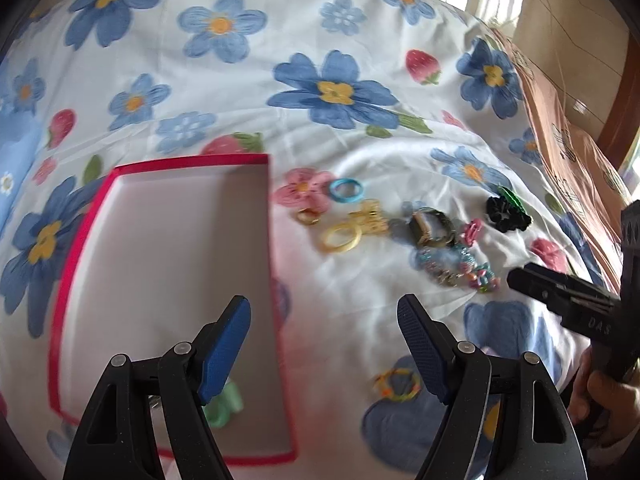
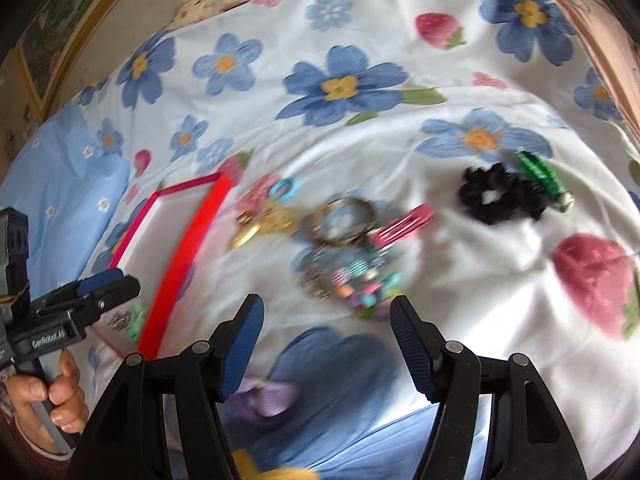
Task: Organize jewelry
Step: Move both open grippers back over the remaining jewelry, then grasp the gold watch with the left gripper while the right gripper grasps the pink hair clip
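The jewelry pile [image 2: 344,248] lies on the floral bedsheet [image 1: 280,32], just right of the red-rimmed box [image 1: 160,240]. A black scrunchie [image 2: 496,196] sits apart, farther right. Bare sheet separates the pile from the box rim. Left gripper [image 1: 324,340]: fingers wide, empty, above the box's right edge. Right gripper [image 2: 326,340]: fingers wide, empty, near the pile.
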Demonstrator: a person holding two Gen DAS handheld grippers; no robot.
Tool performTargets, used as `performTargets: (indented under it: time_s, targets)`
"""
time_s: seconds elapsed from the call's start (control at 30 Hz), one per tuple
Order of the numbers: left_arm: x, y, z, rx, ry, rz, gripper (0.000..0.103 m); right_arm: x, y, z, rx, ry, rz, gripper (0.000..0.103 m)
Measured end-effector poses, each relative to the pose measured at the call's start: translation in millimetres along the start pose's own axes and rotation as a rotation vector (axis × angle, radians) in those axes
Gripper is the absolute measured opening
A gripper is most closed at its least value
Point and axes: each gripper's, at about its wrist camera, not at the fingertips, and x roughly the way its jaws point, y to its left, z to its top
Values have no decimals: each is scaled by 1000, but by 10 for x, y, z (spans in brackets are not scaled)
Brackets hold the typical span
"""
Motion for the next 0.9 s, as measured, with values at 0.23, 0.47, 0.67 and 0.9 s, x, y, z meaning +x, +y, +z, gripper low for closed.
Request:
performTargets:
  time_s: [0.23, 0.47, 0.67, 0.9]
  targets:
    - [450, -256, 283, 16, 39, -66, 74, 169, -365, 247, 66, 0, -47, 47]
    - [1008, -453, 566, 27, 83, -122, 70, 520, -587, 377, 136, 55, -57, 31]
    - [1507, -552, 754, 14, 133, -156, 53, 703, -687, 422, 179, 76, -28, 27]
    - [1898, -737, 783, 49, 183, -176, 28, 804, -727, 502, 182, 71, -20, 19]
